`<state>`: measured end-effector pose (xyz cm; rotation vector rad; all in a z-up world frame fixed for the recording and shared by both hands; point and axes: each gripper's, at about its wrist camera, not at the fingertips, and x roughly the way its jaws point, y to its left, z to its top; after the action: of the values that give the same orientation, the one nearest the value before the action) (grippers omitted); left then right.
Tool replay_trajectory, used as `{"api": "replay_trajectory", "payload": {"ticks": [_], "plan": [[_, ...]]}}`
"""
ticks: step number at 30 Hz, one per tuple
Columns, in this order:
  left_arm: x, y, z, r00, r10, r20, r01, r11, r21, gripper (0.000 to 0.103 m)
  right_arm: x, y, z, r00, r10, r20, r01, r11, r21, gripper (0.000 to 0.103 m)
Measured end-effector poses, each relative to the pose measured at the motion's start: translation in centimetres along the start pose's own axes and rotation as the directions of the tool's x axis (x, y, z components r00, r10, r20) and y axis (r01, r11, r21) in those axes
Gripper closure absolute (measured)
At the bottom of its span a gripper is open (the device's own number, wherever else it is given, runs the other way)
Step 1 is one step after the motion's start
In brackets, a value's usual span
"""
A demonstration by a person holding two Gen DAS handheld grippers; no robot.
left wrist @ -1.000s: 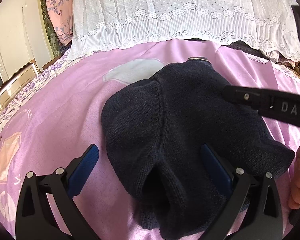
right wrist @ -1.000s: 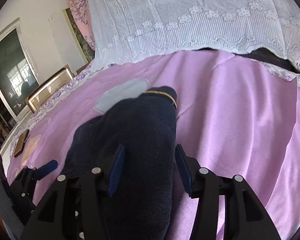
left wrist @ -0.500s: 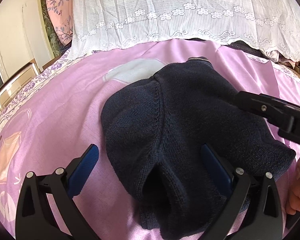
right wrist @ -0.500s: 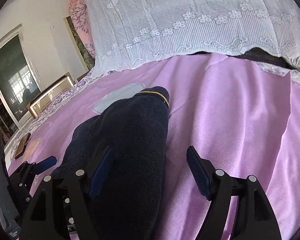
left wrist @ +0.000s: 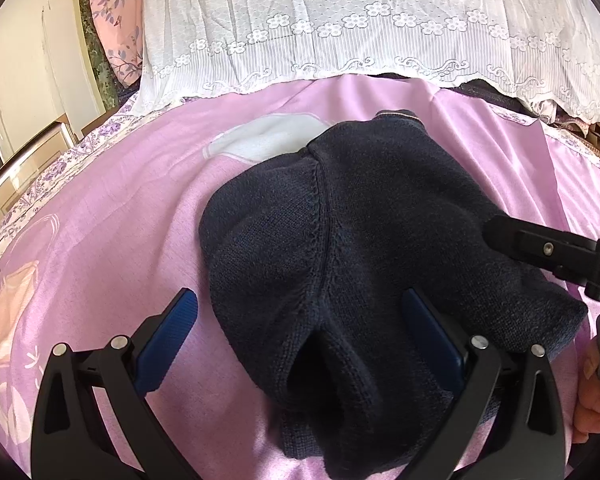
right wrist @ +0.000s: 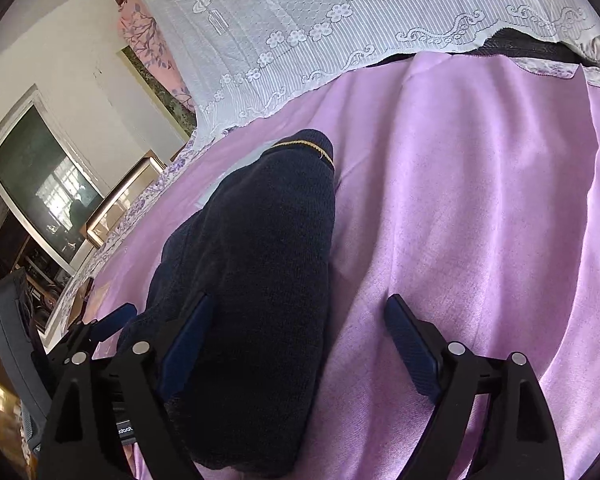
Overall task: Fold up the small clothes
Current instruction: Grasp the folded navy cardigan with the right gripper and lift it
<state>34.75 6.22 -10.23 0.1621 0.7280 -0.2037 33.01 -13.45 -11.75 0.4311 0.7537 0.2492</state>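
Once the right gripper (right wrist: pixel 296 344) let go, its jaws stood wide.
Folded navy sweater (left wrist: pixel 360 248) lay on the pink bed (left wrist: pixel 120 220); left gripper (left wrist: pixel 300 332) gaped too, fold apparently finished.

A small dark navy knitted sweater (left wrist: pixel 340 240) lies bunched on the pink sheet (left wrist: pixel 120 220), folded over into a rounded, lumpy heap. A raised knit seam runs down its middle toward the near edge, where the fabric dips into a deep fold. Its far end shows a ribbed band with a thin yellow stripe (right wrist: pixel 304 145).
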Motion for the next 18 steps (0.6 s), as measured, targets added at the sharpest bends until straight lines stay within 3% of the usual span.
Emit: {"api": "replay_trajectory", "payload": {"ticks": [2,4,6,8,9,10,13,16,18], "plan": [[0.1,1.0,0.3,0.998,-0.064,-0.027,0.063,0.998,-0.030,0.004,-0.2,-0.1,0.3,1.000,0.016,-0.006,-0.016,1.000,0.015,0.016],[0.4,2.8,0.5,0.982,-0.176,-0.062,0.168,0.979,-0.112,0.004,-0.5,-0.5,0.7,0.999,0.038,-0.012,-0.038,0.998,0.047,0.016],[1.3,4.9,0.5,0.942,-0.323,-0.087,0.295,0.925,-0.238,0.004,-0.9,-1.0,1.2,0.997,0.082,-0.006,-0.081,0.993,0.089,0.016],[2.5,6.5,0.3,0.881,-0.463,-0.092,0.407,0.843,-0.351,0.004,-0.8,-1.6,1.5,0.991,0.135,-0.015,-0.132,0.982,0.132,0.016],[2.9,7.0,0.2,0.860,-0.503,-0.089,0.435,0.812,-0.388,0.004,-0.5,-1.7,1.6,0.987,0.159,-0.028,-0.153,0.977,0.151,0.016],[3.1,7.3,0.1,0.851,-0.518,-0.087,0.446,0.799,-0.404,0.004,-0.1,-1.8,1.7,0.983,0.178,-0.045,-0.168,0.972,0.162,0.016],[3.7,6.7,0.3,0.845,-0.525,-0.098,0.452,0.801,-0.392,0.004,1.3,-1.2,1.6,0.978,0.191,-0.078,-0.176,0.970,0.166,0.013],[3.8,4.8,0.6,0.874,-0.471,-0.117,0.416,0.851,-0.319,0.004,2.9,-0.2,1.5,0.978,0.181,-0.099,-0.168,0.977,0.132,0.009],[3.8,4.2,0.7,0.883,-0.456,-0.114,0.407,0.863,-0.299,0.005,3.3,0.3,1.3,0.984,0.152,-0.098,-0.142,0.985,0.095,0.015]]}}
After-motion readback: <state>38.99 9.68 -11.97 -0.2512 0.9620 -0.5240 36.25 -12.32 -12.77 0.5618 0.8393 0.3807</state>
